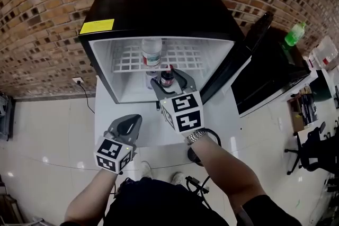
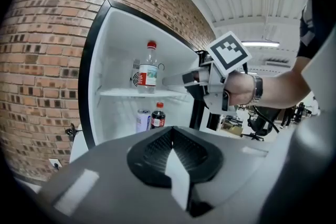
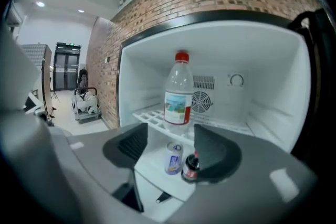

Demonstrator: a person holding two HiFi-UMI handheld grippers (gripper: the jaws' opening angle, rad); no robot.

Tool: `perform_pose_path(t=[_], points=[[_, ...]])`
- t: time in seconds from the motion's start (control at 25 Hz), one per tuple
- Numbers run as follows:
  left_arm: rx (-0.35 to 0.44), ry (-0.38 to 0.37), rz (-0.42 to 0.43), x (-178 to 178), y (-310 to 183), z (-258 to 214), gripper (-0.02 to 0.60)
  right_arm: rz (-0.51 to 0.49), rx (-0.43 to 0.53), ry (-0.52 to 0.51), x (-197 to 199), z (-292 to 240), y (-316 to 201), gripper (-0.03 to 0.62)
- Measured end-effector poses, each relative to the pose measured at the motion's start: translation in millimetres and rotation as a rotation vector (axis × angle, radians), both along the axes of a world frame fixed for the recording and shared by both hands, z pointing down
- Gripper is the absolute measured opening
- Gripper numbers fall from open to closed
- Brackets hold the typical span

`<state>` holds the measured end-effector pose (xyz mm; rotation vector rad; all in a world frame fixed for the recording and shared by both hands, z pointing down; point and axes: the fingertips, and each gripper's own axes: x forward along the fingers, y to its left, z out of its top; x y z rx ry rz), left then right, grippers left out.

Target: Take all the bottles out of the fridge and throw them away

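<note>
2 bottles stand in the fridge (image 1: pixel 106 61). The tall clear bottle (image 3: pixel 178 92), red-capped, is upright on the wire shelf (image 3: pixel 152 115), straight ahead of my right claw (image 3: pixel 168 144) and above its gap. The small dark bottle (image 3: pixel 190 166) is upright on the fridge floor, ahead of and below that claw, towards its right jaw. 1 can (image 3: pixel 173 157) stands just beside it on the left.

My right claw is wide and empty at the fridge mouth, with neither pad touching anything. My left claw (image 2: pixel 172 136) is narrow, pads together and holding nothing. It hangs behind and to the left of the right one, outside the fridge.

Judgement: the step in hand is the approach for a grasp. For the tall bottle, I should raise the claw level with the label, centre the body between the pads, close firmly, then lift clear of the shelf wires before withdrawing. For the small bottle, I should enter low and keep the left jaw off the can.
</note>
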<state>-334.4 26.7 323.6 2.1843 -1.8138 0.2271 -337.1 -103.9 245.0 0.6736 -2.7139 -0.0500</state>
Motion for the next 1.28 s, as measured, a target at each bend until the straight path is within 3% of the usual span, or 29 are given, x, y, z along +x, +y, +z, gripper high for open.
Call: perform_pose_path(t=[0.24, 0.64, 1.0, 1.28], points=[[0.01, 0.0, 0.005, -18.9, -3.5, -5.3, 0.004, 0.016, 0.004, 0.021, -44.9, -11.8, -28.3, 0.315], [-0.005, 0.004, -0.017, -42.9, 0.1, -0.9, 0.003, 0.06, -0.018, 0.056, -78.0, 2.1, -59.9, 0.319], [-0.016, 0.012, 0.001, -33.4, 0.3, 4.6, 0.004, 0.049, -0.017, 0.01, -67.6, -0.7, -46.1, 0.293], [-0.024, 0.015, 0.038, -9.5, -3.8, 7.5, 0.004, 0.03, -0.017, -0.007, -32.3, -0.8, -19.7, 0.287]])
